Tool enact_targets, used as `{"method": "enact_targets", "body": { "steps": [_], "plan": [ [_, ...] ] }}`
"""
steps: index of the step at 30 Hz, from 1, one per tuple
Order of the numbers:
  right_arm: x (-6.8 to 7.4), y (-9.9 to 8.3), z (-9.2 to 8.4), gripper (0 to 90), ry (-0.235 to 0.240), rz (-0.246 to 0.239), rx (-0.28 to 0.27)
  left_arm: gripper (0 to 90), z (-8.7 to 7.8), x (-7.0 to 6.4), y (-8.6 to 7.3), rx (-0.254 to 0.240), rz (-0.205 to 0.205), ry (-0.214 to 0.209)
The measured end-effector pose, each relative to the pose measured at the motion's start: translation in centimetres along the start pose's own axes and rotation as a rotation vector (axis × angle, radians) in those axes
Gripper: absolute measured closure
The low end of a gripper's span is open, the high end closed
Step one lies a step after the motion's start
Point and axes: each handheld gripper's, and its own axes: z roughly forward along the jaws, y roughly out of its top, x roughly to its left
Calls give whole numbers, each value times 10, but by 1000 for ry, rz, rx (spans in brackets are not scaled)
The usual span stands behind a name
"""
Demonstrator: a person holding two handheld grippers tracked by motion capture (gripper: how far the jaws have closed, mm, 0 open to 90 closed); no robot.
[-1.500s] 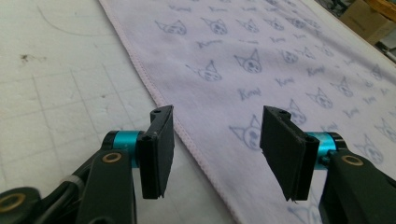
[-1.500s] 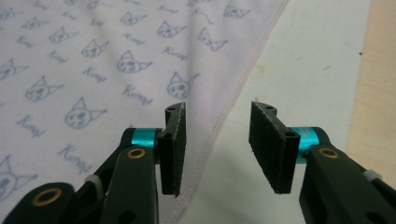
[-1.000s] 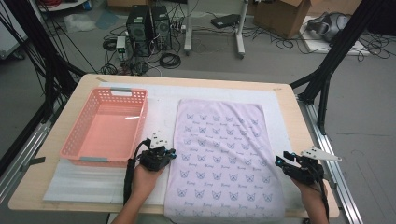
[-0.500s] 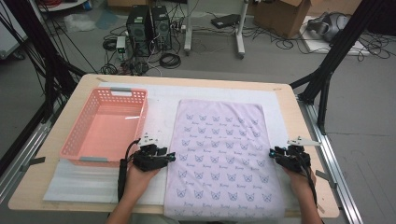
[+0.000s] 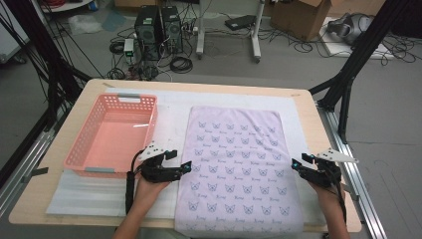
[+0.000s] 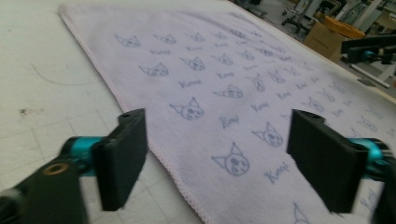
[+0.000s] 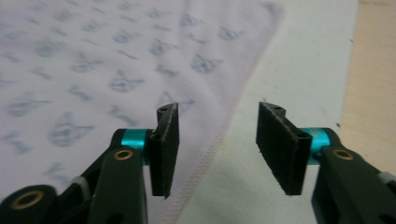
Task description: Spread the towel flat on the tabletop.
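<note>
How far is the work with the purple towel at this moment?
Done: the towel lies flat, unfolded, beside the pink basket. In hand: left gripper and right gripper, jaws just opening, sit at its side edges, holding nothing. Left: apparently gripping, folding, perhaps putting it in the basket.

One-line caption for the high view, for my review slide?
Two open grippers, left and right, flank a lilac printed towel lying flat beside a pink basket.

The lilac towel [image 6: 243,70] carries a repeating print: small cat-like faces alternating with a short cursive word. In the left gripper view that word seems to begin with "K", but its remaining letters are too blurred to read.
</note>
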Motion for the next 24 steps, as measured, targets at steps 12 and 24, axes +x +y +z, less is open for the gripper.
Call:
{"method": "enact_targets", "body": {
  "steps": [12,24],
  "plan": [
    [5,4,-9,244,71,-41,-81,174,-3,-3,2,-104,126,-49],
    [7,2,-9,217,100,-57,-61,176,2,-4,1,-68,84,-34]
  ]
}}
